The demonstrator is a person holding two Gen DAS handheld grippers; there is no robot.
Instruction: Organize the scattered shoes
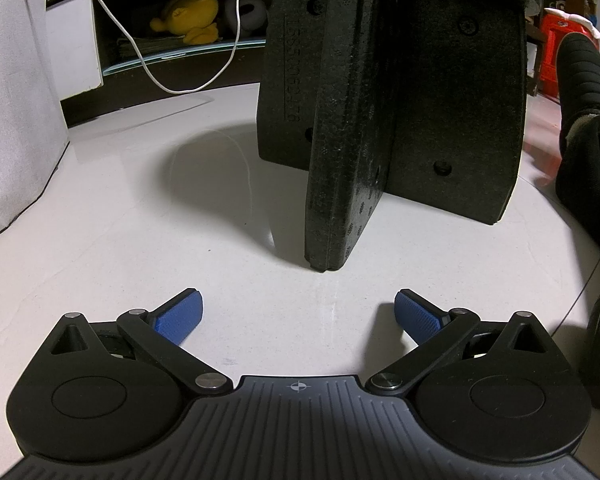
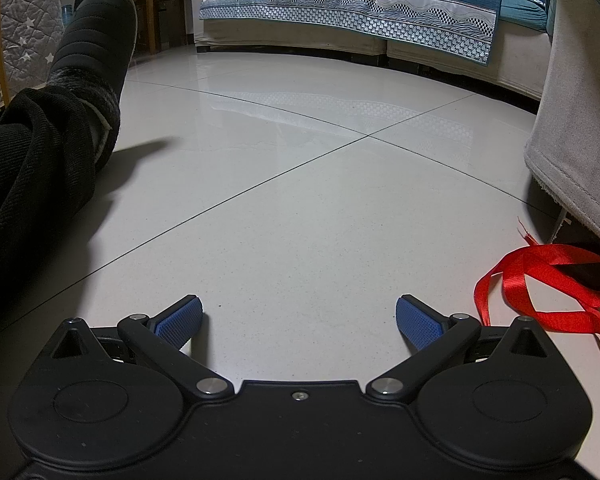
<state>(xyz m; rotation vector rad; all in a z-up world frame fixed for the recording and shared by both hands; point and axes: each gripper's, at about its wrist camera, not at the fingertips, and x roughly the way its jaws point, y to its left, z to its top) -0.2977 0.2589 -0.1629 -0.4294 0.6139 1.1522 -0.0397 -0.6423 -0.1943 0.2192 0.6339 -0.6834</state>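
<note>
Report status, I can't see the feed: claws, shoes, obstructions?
Left claw open, empty. Right claw open, empty, over bare floor. No loose shoe in view; black quilted slipper is on a person's foot. Black foam stool base ahead of left claw.

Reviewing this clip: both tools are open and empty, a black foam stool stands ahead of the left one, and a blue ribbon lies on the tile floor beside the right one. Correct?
Not quite: the ribbon is red, not blue. The right wrist view shows the looped red satin ribbon on the pale tile floor beside the open, empty right tool. The left wrist view confirms the rest: the left tool open and empty, the black foam stool ahead.
</note>
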